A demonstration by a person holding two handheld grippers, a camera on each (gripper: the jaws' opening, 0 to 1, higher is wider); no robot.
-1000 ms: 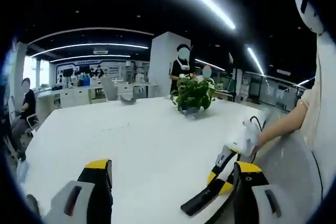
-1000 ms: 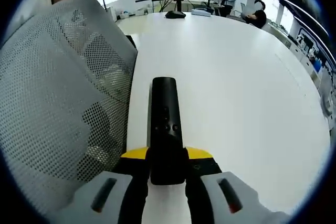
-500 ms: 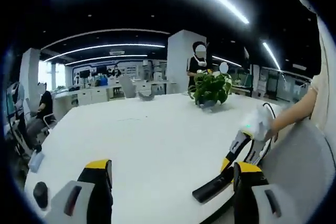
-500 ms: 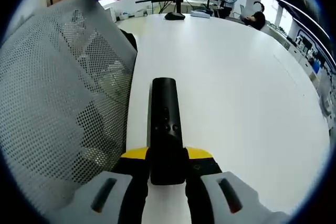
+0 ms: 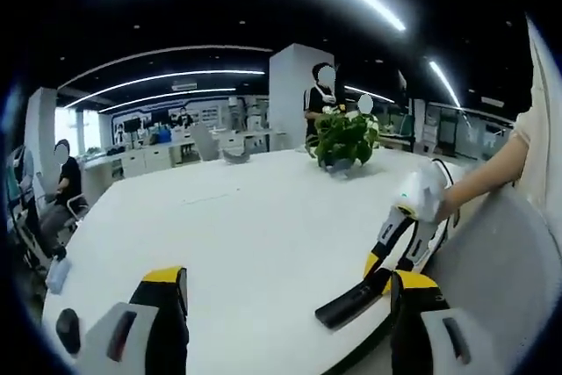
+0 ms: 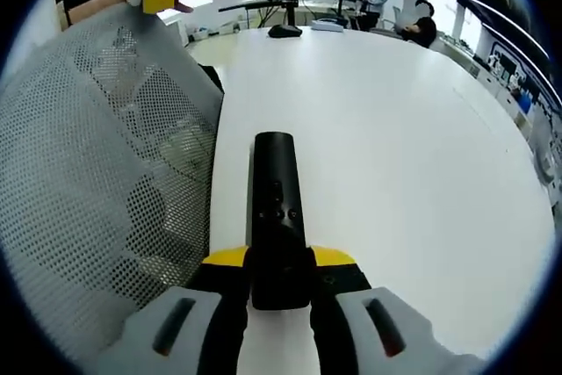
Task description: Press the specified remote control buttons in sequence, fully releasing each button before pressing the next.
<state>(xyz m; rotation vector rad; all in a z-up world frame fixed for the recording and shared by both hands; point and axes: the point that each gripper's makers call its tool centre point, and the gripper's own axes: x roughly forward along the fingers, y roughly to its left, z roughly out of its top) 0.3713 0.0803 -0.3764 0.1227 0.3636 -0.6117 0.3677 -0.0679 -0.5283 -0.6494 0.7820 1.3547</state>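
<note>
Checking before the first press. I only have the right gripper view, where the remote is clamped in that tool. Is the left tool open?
Observer: Yes. In the left gripper view the left tool has its jaws wide apart, with nothing between them.
Operator: Where is it pointing?
Observer: Out across the white table. The remote is off to its right, near the table edge, held by the right tool.
Operator: Anything else on the table from that side?
Observer: A potted plant stands on the far side of the table.
</note>
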